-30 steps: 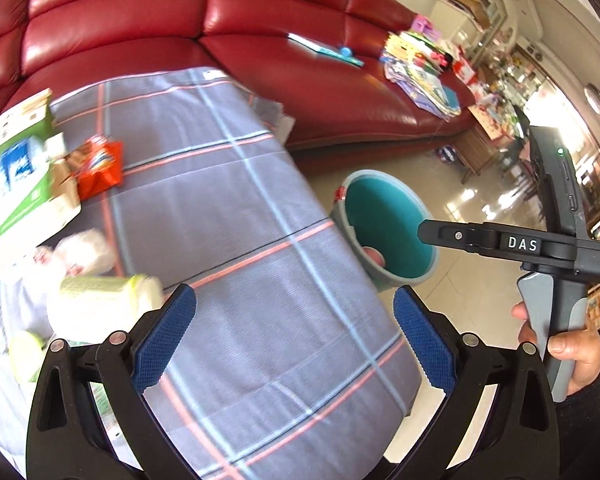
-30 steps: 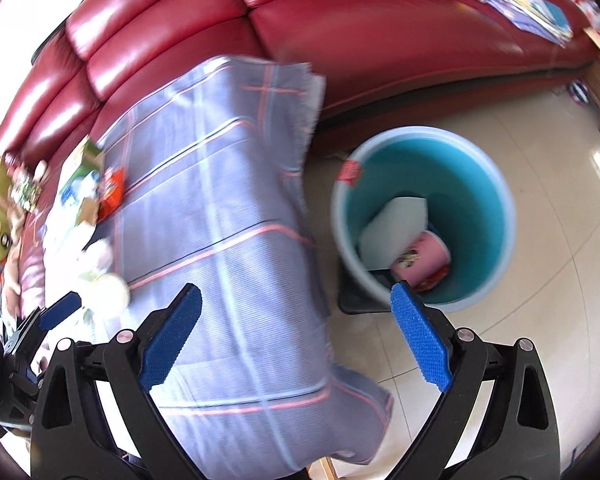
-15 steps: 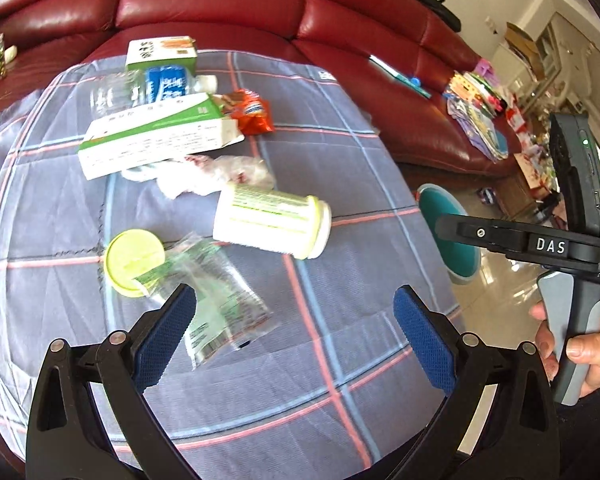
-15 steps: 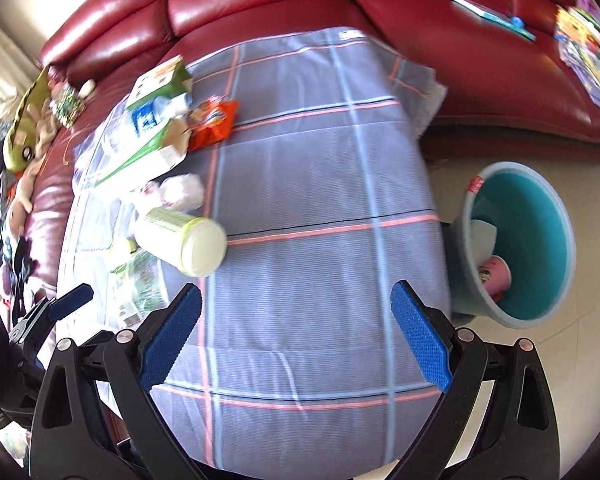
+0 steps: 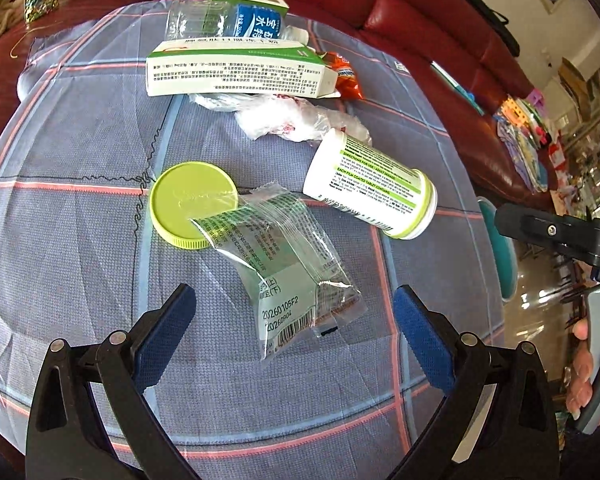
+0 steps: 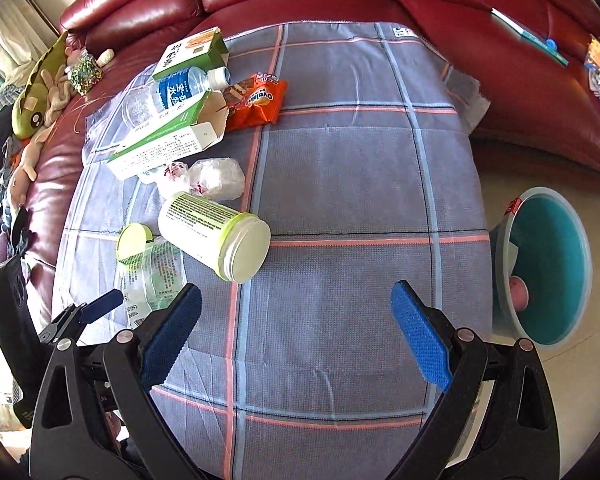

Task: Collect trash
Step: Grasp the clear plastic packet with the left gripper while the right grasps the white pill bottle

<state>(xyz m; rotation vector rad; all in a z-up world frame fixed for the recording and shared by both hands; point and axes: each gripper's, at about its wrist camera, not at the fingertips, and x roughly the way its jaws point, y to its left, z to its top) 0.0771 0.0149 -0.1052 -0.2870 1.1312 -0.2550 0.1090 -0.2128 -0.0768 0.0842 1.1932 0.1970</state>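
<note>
The left claw (image 5: 290, 328) stands with its blue pads wide apart and nothing between them; a second ago it faced the teal bin and the bench edge, and it has since swung round and dropped toward the litter, so the clear plastic wrapper (image 5: 284, 268) now lies just ahead of it, squarely in line with the gap; this reads as the approach to the next pick, the wrapper being the likeliest target; beyond the wrapper, its far corner overlapping it, sits the green lid (image 5: 188, 204), and ahead to the right the white pill bottle (image 5: 370, 188) lies on its side, uncapped; farther out come the crumpled plastic bag (image 5: 292, 120), the long green-and-white carton (image 5: 240, 68), the orange snack packet (image 5: 346, 76) and the water bottle (image 5: 224, 24), all on the checked cloth (image 5: 80, 240) covering the bench; the right claw (image 6: 296, 336) is likewise spread and empty, and it too has turned from above the bin back over the cloth, so that the pill bottle is ahead to its left and the teal bin (image 6: 556, 264) stands on the floor off to its right, a pink cup visible inside; most of the trash is yet to be collected; the wrapper is thin and flat, so the pads will probably need to pinch low against the cloth, and may catch fabric.
</note>
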